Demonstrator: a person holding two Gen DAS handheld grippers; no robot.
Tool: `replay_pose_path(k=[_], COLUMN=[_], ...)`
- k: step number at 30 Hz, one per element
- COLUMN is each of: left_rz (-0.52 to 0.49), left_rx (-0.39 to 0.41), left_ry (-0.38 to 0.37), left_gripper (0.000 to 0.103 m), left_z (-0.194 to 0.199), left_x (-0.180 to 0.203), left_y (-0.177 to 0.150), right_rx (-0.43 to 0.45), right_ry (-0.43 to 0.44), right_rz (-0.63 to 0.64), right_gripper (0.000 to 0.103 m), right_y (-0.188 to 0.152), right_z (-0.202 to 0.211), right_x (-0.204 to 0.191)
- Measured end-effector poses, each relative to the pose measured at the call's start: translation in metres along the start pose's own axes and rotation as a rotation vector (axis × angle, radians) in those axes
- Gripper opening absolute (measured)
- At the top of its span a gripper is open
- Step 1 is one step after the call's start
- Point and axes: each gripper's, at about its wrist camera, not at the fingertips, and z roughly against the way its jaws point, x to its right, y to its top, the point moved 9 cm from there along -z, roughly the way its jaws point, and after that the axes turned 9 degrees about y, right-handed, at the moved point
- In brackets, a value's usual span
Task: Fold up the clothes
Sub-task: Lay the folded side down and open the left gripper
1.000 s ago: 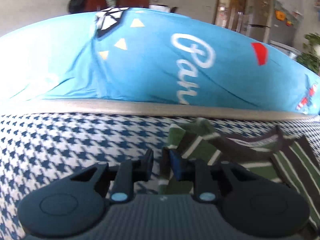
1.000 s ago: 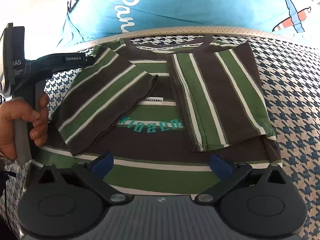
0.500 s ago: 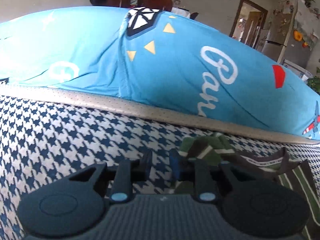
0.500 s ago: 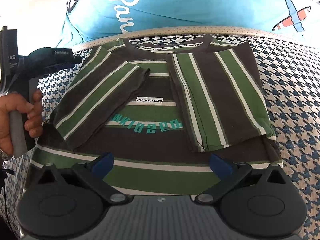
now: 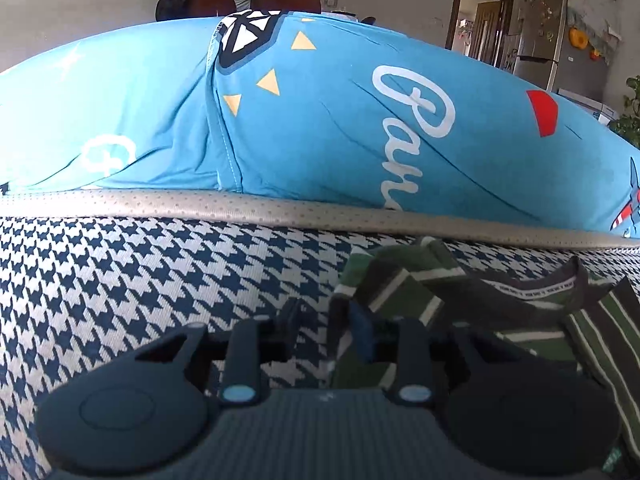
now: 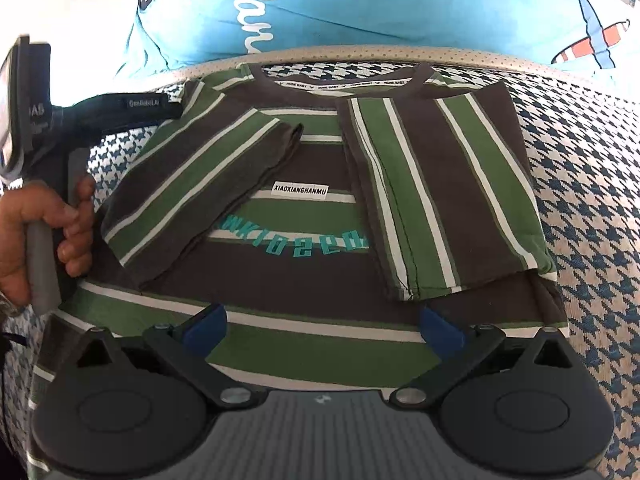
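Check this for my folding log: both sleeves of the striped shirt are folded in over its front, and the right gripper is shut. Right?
Not quite. The right gripper is open, jaws spread wide above the striped shirt, as the right wrist view shows. Both sleeves are folded in.

Home living rm, houndstooth sofa seat, blue printed cushion, fridge w/ magnets, wood door

Bare houndstooth cover left of the striped shirt lay free. Big blue cushion walled off the far edge. Right of the shirt, open cover too.
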Motion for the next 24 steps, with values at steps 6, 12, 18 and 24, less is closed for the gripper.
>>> replay_pose_path(k=[6, 12, 18, 24], left_rz=[0.003, -0.014, -0.018, -0.013], left_rx=[-0.026, -0.063, -0.102, -0.133], left_ry=[-0.041, -0.054, -0.055, -0.044], left_gripper=[0.036, 0.039, 0.04, 0.04], left_z=[0.023, 0.049, 0.069, 0.079], left_x=[0.003, -0.004, -0.012, -0.018], left_y=[0.005, -0.01, -0.028, -0.047], right_rx=[-0.014, -0.016, -0.013, -0.002], right_ry=[-0.043, -0.047, -0.048, -0.059], right_rz=[0.05, 0.05, 0.046, 0.055], right_gripper=[0.103, 0.103, 0.103, 0.103], right_y=[0.0, -0.001, 0.0, 0.001], right_z=[-0.004, -0.005, -0.004, -0.005], right_x=[-0.003, -0.004, -0.003, -0.003])
